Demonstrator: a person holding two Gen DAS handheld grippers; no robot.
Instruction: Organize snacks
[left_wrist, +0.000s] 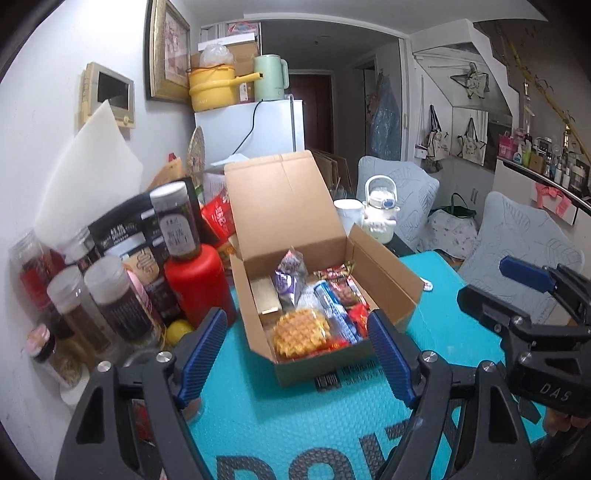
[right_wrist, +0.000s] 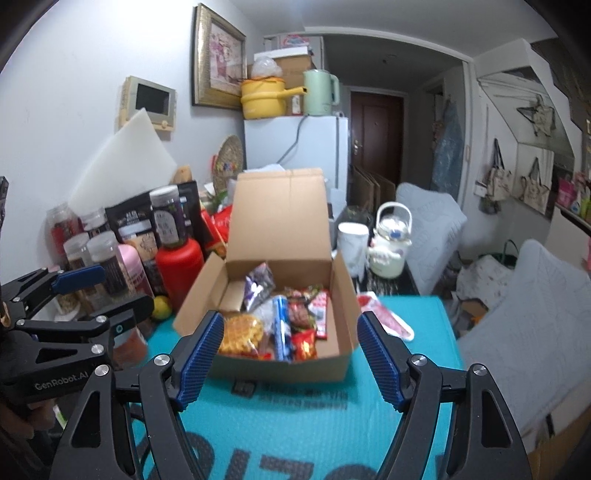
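An open cardboard box (left_wrist: 384, 280) (right_wrist: 343, 295) stands on the teal mat (left_wrist: 295, 424) (right_wrist: 295, 417) with its lid raised at the back. Inside lie a waffle (left_wrist: 301, 330) (right_wrist: 240, 332), a purple packet (left_wrist: 290, 273) (right_wrist: 258, 284), a blue packet (left_wrist: 334, 306) (right_wrist: 280, 325) and red packets (left_wrist: 354, 295) (right_wrist: 304, 341). My left gripper (left_wrist: 295, 354) (right_wrist: 107, 295) is open just before the box's front left, with nothing between its pads. My right gripper (right_wrist: 290, 363) (left_wrist: 506, 291) is open before the box's front, also holding nothing. A pink and white packet (right_wrist: 388, 317) lies on the mat right of the box.
Several jars and bottles crowd the left wall, among them a red bottle (left_wrist: 195, 284) (right_wrist: 181, 266) and a lemon (left_wrist: 179, 330). A white mug (left_wrist: 349, 214) and a white kettle (left_wrist: 380, 214) stand behind the box. Grey cushioned chairs (left_wrist: 524, 240) line the right side.
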